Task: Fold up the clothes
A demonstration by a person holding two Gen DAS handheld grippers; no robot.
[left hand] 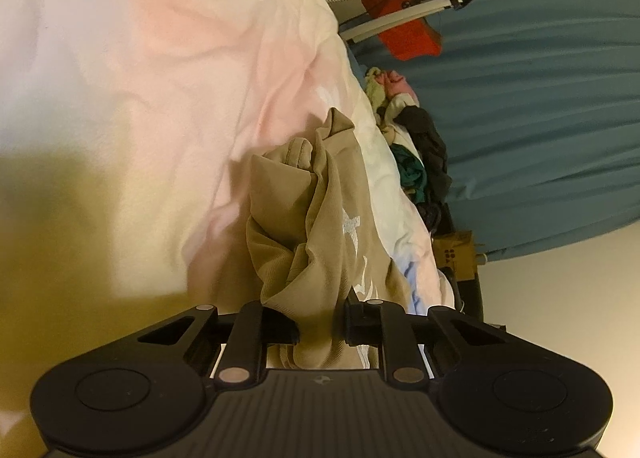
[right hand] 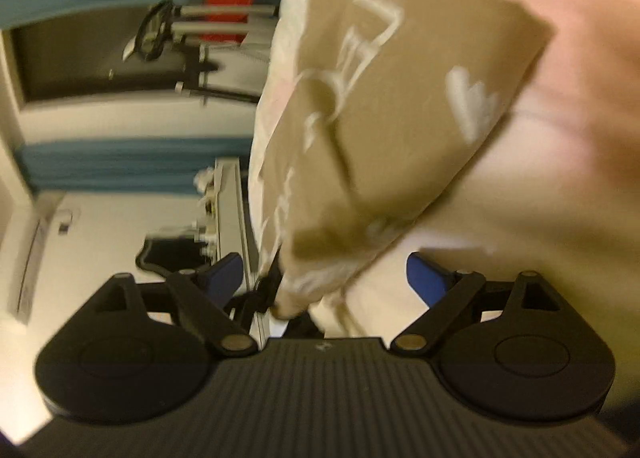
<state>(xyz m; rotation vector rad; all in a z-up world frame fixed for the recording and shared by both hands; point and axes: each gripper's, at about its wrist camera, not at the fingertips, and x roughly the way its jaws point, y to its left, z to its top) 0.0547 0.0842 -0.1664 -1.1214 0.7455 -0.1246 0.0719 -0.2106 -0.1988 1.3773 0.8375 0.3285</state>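
The tan cotton garment with white printed stars and lettering point(left hand: 320, 218) lies bunched on the pale pink and white rumpled bedspread point(left hand: 160, 78), one end of it drawn up into the left gripper point(left hand: 320, 328). That gripper's black jaws are pulled in close and pinch a thick fold of the tan cloth between them, the fabric bulging out ahead of the pads. The right gripper point(right hand: 326, 278) stands wide apart, its blue-padded fingers point(right hand: 426, 278) spread to either side with nothing pressed between them; the lower corner of the garment hangs near the gap, but the picture is too blurred to say whether it touches a pad. In the right wrist view the white print on the tan cloth shows large block letters and a heart-like shape, too smeared to read. Past the bed's edge a heap of mixed clothes in black, teal, pink and cream point(left hand: 416, 138) sits against a teal pleated curtain point(left hand: 540, 98). A brown cardboard box point(left hand: 456, 254) by the curtain carries small dark print, too small to make out.
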